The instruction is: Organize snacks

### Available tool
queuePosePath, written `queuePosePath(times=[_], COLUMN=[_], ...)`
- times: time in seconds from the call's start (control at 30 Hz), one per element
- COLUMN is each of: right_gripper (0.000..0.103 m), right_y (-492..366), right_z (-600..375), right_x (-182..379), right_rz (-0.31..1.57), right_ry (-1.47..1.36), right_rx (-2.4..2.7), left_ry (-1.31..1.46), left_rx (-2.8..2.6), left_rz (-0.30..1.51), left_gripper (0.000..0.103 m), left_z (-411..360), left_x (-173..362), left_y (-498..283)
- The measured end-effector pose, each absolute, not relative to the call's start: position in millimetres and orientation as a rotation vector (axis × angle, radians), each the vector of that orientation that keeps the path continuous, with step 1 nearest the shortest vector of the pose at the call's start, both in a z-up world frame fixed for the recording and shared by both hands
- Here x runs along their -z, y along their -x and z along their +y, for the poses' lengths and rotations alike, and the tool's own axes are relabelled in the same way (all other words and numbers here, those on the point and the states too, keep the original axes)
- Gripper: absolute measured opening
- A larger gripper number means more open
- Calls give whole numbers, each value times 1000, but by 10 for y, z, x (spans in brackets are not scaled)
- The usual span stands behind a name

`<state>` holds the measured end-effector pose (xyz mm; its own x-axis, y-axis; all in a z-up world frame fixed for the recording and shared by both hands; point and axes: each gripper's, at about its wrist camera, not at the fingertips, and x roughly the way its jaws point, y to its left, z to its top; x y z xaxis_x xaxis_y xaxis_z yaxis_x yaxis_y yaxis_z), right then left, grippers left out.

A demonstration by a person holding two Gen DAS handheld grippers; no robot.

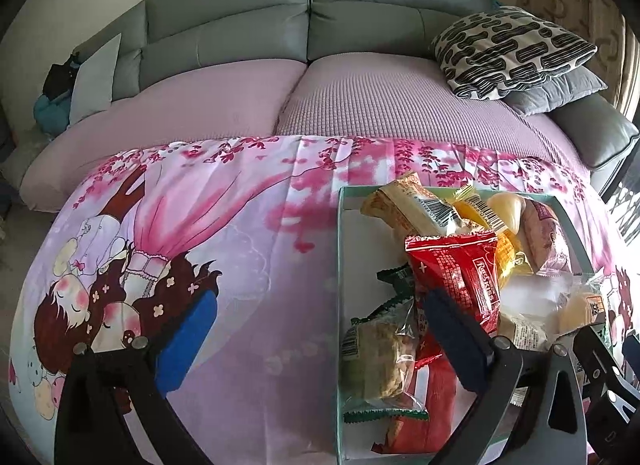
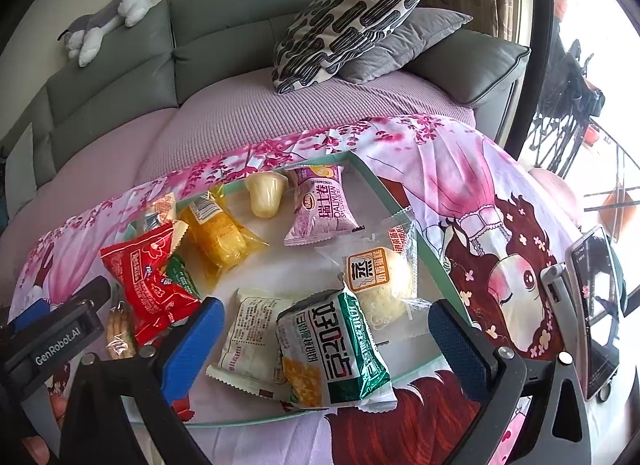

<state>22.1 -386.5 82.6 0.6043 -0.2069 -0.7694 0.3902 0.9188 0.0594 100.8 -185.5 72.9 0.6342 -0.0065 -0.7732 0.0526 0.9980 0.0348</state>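
Indoors, both hand-held grippers, left (image 1: 320,329) and right (image 2: 324,329), gape empty over a seemingly glass tray (image 2: 404,201) on pink cloth (image 1: 248,233).

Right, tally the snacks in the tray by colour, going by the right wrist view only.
red packet: 1
yellow packet: 1
pink packet: 1
green-and-white packet: 1
white packet: 1
clear packets: 2
pale jelly cup: 1
cream-and-orange packet: 1
dark green packet, partly hidden: 1
Total: 10. The pile around the red one may hide more.
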Motion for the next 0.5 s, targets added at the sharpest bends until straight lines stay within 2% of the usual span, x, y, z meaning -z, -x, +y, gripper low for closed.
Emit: queuePosePath(times=[0.5], right_gripper=[103], right_y=[-244], right_z=[-3773], right_x=[-846], right_rz=[867], right_ry=[-201], right_rx=[334], left_ry=[-118], left_rx=[-38], left_rz=[827], left_gripper=[103], left_z=[-1870], left_x=[-869], left_y=[-855])
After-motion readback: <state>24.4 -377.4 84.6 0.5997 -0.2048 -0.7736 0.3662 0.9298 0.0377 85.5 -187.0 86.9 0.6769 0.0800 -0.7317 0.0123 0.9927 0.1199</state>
